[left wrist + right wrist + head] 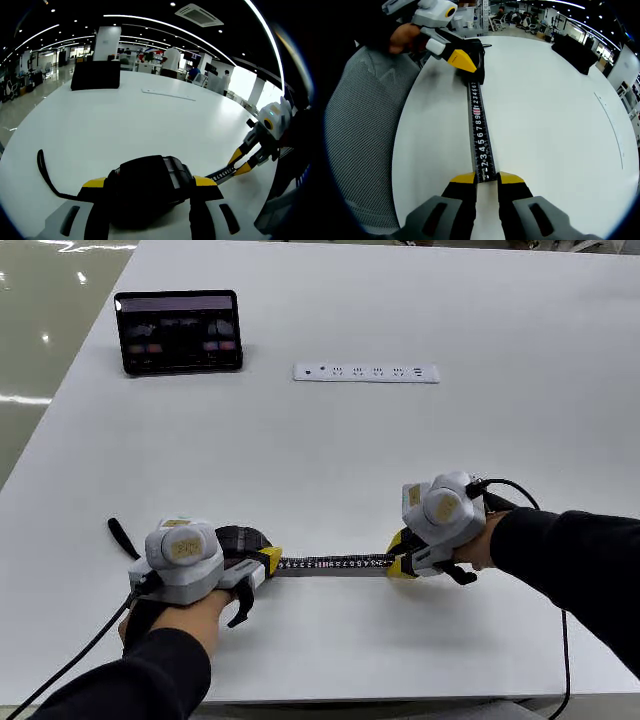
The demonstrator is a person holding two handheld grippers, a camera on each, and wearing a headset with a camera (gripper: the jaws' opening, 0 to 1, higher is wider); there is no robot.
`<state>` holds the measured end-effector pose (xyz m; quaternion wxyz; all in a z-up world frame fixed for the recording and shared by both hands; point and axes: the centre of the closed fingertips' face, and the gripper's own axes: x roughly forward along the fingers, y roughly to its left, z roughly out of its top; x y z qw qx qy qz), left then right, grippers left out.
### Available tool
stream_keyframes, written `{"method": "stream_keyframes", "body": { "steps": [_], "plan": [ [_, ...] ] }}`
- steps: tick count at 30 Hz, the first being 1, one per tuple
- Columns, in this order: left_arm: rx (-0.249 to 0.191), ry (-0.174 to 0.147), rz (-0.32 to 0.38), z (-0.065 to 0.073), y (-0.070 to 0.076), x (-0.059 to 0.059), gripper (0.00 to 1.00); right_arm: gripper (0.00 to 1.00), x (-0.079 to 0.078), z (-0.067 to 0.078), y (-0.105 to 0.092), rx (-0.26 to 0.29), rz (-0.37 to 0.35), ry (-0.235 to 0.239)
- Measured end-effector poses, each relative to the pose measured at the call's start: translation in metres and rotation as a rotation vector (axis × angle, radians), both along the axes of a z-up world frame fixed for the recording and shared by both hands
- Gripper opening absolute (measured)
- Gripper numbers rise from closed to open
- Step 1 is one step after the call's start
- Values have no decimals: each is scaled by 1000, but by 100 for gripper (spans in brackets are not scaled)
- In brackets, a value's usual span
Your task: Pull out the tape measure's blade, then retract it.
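A black tape measure case [243, 539] [150, 187] lies near the white table's front edge, clamped between the yellow-tipped jaws of my left gripper [262, 565] [152, 182]. A short length of black blade [335, 562] [479, 130] with white numbers runs flat along the table to the right. My right gripper [400, 558] [487, 177] is shut on the blade's end, around the first centimetres. In the left gripper view the right gripper [240, 162] holds the blade [222, 174] at the far right. The case's black wrist strap [123, 537] [45, 175] trails to the left.
A dark tablet [179, 331] stands at the back left and a white power strip [366, 372] lies at the back centre. The white table [330, 450] spreads wide behind the tape. A mesh chair back [360, 140] is close to the table's front edge.
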<state>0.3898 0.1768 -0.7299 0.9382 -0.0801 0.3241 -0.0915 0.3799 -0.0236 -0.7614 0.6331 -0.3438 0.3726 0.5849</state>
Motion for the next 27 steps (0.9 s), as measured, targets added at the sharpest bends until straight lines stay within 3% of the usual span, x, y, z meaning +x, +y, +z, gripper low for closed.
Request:
{"method": "stream_keyframes", "body": {
  "steps": [12, 27],
  "plan": [
    [-1, 0, 0, 0, 0, 1, 60, 11, -1, 0, 8, 10, 55, -22],
    [0, -2, 0, 0, 1, 1, 60, 11, -2, 1, 14, 32, 18, -8]
  ]
}}
